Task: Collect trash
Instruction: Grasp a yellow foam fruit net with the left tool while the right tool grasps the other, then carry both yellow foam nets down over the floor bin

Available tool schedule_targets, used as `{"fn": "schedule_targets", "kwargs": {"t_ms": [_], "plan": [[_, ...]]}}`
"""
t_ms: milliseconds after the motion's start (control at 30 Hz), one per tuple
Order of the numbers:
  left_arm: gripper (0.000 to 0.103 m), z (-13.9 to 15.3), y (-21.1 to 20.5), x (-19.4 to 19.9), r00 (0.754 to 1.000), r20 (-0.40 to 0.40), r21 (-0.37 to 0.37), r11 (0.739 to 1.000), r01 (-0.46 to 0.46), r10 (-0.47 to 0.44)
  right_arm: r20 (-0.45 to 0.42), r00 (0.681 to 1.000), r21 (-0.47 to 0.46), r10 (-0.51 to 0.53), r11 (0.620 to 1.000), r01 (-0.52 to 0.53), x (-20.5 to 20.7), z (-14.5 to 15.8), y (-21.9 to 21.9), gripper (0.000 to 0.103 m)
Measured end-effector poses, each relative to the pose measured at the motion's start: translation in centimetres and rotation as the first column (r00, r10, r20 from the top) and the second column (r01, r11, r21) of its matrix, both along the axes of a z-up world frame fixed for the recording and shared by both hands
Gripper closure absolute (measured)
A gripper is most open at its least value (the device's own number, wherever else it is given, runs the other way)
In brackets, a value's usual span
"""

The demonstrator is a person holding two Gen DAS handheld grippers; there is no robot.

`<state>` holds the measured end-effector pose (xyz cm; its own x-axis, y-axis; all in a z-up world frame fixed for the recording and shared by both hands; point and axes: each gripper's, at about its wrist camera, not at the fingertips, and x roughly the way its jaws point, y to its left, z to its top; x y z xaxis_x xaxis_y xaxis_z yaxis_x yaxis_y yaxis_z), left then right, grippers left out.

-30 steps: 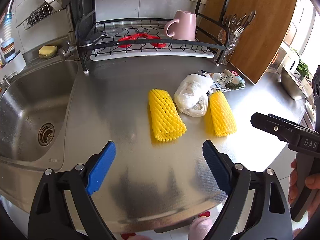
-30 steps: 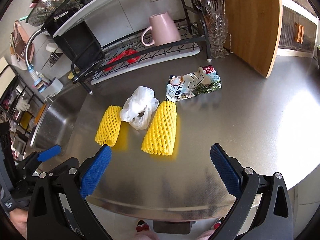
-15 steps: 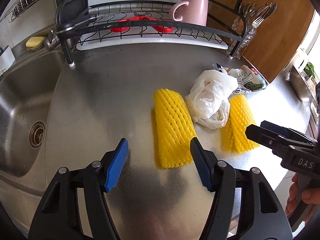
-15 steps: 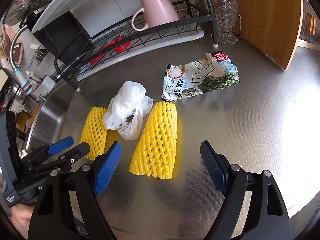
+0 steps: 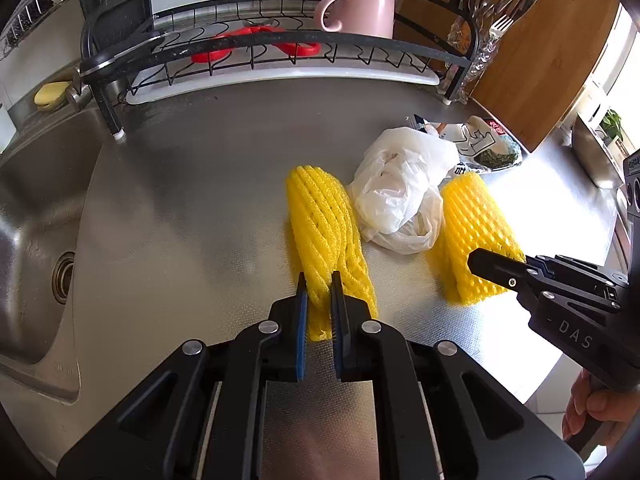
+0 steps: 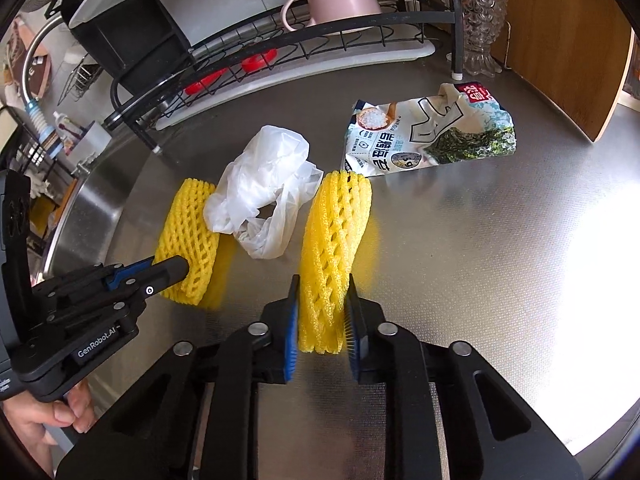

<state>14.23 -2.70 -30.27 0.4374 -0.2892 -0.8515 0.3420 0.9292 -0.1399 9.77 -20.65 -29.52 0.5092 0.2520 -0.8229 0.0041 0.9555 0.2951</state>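
Now your left gripper (image 5: 319, 280) pinches one yellow foam net (image 5: 324, 220) on the surface (image 5: 192, 208), your right gripper (image 6: 321, 282) the other foam net (image 6: 332, 236); a pink mug (image 5: 360, 4) sits in the dish rack (image 5: 280, 40).

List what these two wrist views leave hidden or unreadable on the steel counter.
- Left wrist view: the printed seaweed snack packet is largely covered by the crumpled white plastic bag.
- Left wrist view: the right gripper shows one fingertip over the right-hand yellow foam net sleeve; its grip is unseen.
- Right wrist view: the left gripper hides its grip on the left-hand yellow foam net sleeve.
- Both views: no trash bin visible.
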Motion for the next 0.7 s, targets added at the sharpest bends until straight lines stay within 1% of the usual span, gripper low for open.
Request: {"fn": "schedule_targets", "kwargs": {"t_ms": [167, 333, 400, 533, 700], "plan": [[0.095, 1.8, 0.5, -1.4, 0.999, 0.038, -0.005, 1.000, -0.008, 0.009, 0.025, 1.000, 0.011, -0.005, 1.000, 0.005, -0.8, 1.2, -0.4, 0.090], [0.095, 4.0, 0.8, -3.6, 0.996, 0.084, -0.014, 1.000, -0.011, 0.012, 0.066, 0.998, 0.033, -0.013, 0.999, 0.011, -2.6, 3.0, -0.9, 0.090], [0.095, 4.9, 1.0, -4.8, 0.995, 0.102, -0.018, 1.000, -0.012, 0.014, 0.083, 0.996, 0.049, -0.011, 0.999, 0.007, -3.6, 3.8, -0.9, 0.090], [0.095, 6.3, 1.2, -7.1, 0.992, 0.124, -0.018, 1.000, -0.016, 0.018, 0.121, 0.993, 0.046, -0.001, 0.999, -0.004, -5.9, 5.4, -0.4, 0.090], [0.095, 7.0, 1.7, -10.5, 0.991, 0.130, -0.010, 1.000, -0.022, 0.023, 0.133, 0.991, 0.060, 0.010, 0.998, -0.018, -9.3, 6.0, -0.1, 0.090]]}}
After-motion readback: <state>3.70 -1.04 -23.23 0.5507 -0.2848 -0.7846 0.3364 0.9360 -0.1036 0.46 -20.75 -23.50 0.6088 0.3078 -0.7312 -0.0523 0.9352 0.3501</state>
